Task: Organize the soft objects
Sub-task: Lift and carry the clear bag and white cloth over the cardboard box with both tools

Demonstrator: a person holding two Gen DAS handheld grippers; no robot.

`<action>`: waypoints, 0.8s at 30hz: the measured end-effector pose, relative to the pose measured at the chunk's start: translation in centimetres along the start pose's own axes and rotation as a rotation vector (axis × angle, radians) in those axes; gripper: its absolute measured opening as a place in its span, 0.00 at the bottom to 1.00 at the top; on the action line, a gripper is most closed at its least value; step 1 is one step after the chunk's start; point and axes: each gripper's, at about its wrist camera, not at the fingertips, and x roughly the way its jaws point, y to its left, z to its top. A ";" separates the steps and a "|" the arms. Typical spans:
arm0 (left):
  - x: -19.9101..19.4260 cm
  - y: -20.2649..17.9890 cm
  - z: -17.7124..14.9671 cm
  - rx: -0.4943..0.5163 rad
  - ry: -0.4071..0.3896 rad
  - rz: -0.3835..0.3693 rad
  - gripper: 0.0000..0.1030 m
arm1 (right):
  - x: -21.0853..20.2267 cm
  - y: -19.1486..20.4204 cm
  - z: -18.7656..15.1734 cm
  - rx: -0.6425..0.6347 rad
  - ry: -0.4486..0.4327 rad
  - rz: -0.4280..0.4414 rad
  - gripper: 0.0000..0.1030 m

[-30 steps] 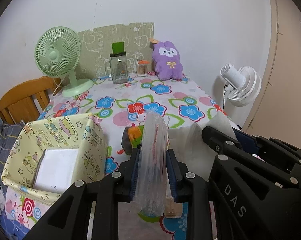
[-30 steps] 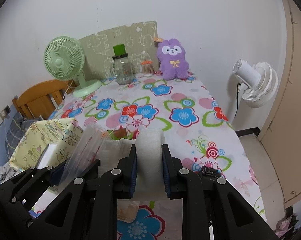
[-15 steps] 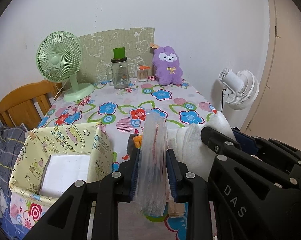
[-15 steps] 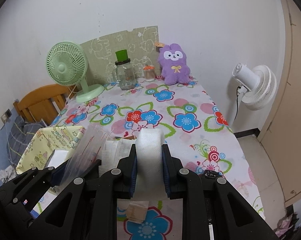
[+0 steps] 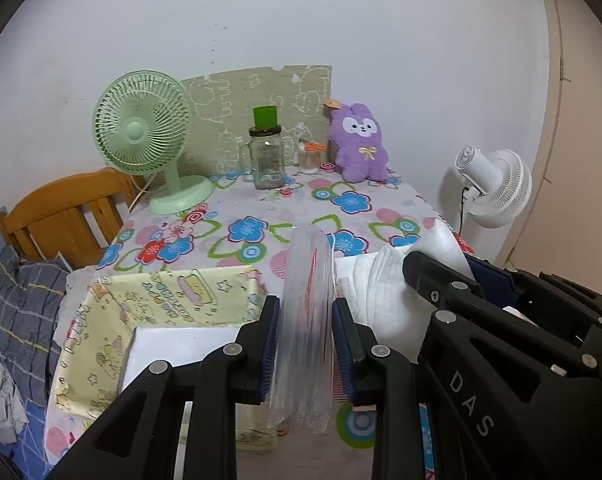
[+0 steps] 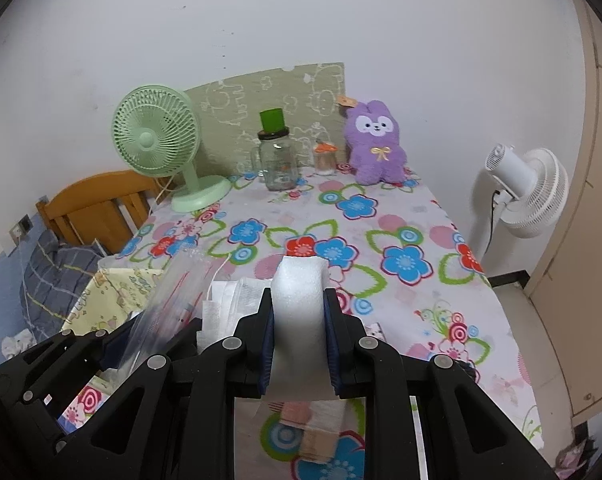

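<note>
floral table [image 6: 401, 216], both grippers loaded

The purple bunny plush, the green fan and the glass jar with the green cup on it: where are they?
Purple bunny plush [image 6: 377, 148]: right wrist view, on its belly.
Green fan [image 5: 141, 128]: left wrist view, on the grille's hub.
Glass jar [image 5: 265, 164]: left wrist view, on its clear body.

A clear plastic bag [image 5: 307, 320] with thin red lines, squeezed into an upright bundle, stands clear of the table. Just to its right, a folded white foam sheet [image 6: 299, 312] is bent into a rounded arch, with white paper-like sheets [image 6: 229, 304] bunched between the two. Left of them sits an open pale-yellow cartoon-print fabric box [image 5: 113, 320] holding a flat white pad [image 5: 177, 350].
</note>
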 end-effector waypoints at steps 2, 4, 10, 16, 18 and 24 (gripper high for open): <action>0.0 0.5 0.1 -0.001 0.000 0.004 0.25 | 0.1 0.6 0.2 -0.009 -0.001 0.003 0.24; 0.0 1.2 0.2 -0.003 0.000 0.009 0.25 | 0.3 1.2 0.3 -0.017 -0.001 0.008 0.24; 0.3 3.1 0.3 -0.005 0.010 0.009 0.25 | 1.1 3.3 0.7 -0.045 0.007 0.037 0.24; 0.7 5.1 0.3 -0.013 0.016 0.029 0.25 | 2.1 5.2 1.0 -0.071 0.018 0.061 0.24; 0.8 5.8 0.2 -0.020 0.015 0.036 0.25 | 2.5 5.9 1.1 -0.081 0.020 0.068 0.24; 1.1 7.5 -0.2 -0.052 0.022 0.053 0.25 | 3.3 7.5 1.1 -0.109 0.031 0.092 0.24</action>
